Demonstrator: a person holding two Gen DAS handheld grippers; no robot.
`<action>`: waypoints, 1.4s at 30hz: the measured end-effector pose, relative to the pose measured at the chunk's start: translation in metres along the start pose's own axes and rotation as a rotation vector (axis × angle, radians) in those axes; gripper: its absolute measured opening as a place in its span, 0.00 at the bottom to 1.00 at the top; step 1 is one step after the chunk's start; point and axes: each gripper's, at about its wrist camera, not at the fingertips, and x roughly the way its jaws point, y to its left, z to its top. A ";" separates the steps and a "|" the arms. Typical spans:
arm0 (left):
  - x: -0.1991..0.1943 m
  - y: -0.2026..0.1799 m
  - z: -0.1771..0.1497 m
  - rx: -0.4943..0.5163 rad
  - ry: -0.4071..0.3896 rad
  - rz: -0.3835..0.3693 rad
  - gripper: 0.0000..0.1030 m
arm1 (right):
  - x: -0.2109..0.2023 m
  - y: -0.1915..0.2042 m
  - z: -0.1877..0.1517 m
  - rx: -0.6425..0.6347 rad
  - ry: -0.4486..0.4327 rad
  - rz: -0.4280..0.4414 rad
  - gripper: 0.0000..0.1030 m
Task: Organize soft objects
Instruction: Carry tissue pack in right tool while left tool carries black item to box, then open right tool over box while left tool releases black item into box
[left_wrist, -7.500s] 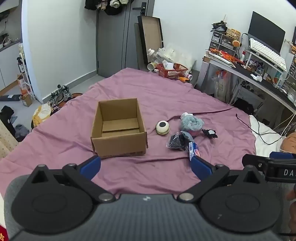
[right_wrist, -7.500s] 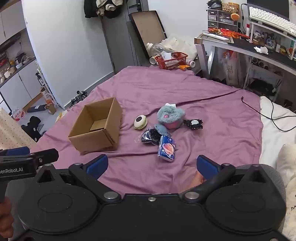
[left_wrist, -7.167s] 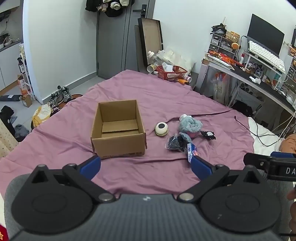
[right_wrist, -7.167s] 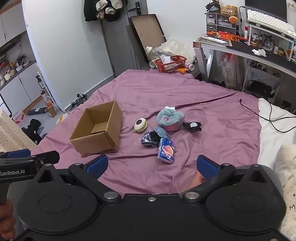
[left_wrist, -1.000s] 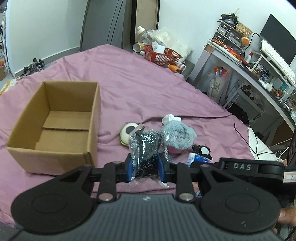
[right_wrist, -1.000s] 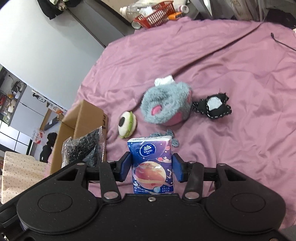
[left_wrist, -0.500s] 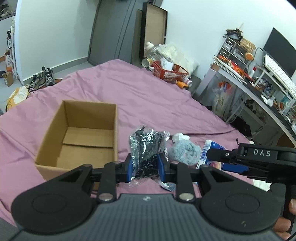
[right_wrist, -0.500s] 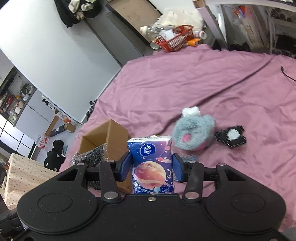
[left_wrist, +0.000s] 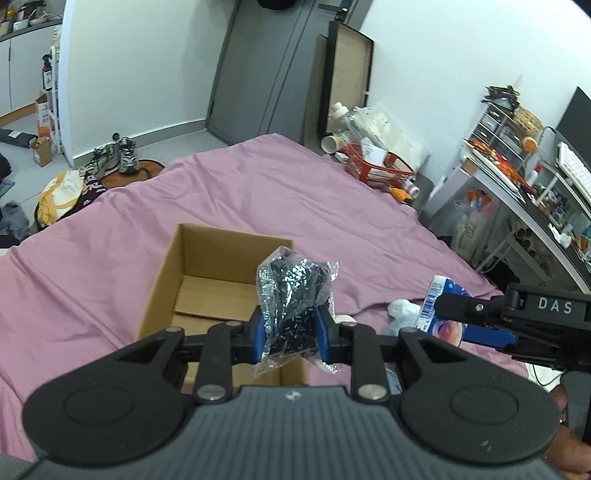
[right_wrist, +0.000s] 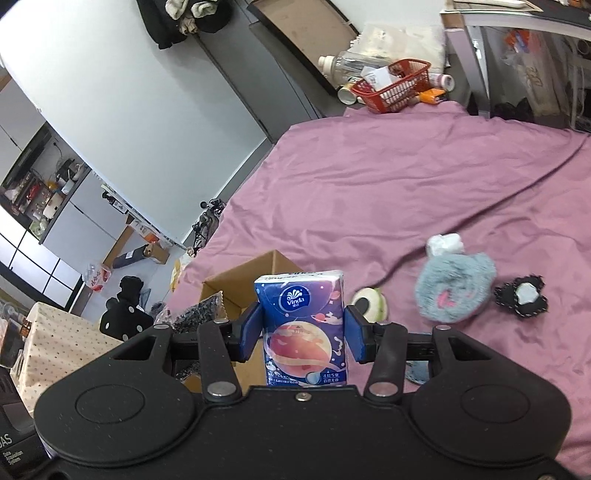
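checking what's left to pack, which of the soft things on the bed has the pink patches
The fluffy grey-blue plush, lying on the purple bedsheet between the round cream eye-shaped toy and the small black-and-white plush. Neither of those shows pink.

A crinkled clear plastic bag of black items (left_wrist: 295, 306) is clamped upright between two blue pads, above the near right corner of the cardboard box (left_wrist: 207, 284). The box stands open-topped on the purple sheet, its flaps folded flat inside. A blue tissue pack (right_wrist: 303, 325), printed with a planet and the word "Vinda", is held upright between blue pads, in front of the box's right side. A grey-blue plush toy (right_wrist: 454, 288) with pink patches lies on the sheet. Just left of it sits a round cream-and-green toy (right_wrist: 371, 301); just right lies a small black-and-white plush (right_wrist: 521, 295).
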 end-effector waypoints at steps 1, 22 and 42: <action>0.001 0.004 0.003 -0.004 0.001 0.006 0.26 | 0.003 0.004 0.001 -0.004 0.003 0.000 0.46; 0.067 0.075 0.045 -0.101 0.080 0.084 0.26 | 0.090 0.054 0.020 -0.029 0.145 0.005 0.46; 0.100 0.096 0.061 -0.172 0.153 0.084 0.46 | 0.148 0.066 0.033 -0.009 0.260 0.031 0.62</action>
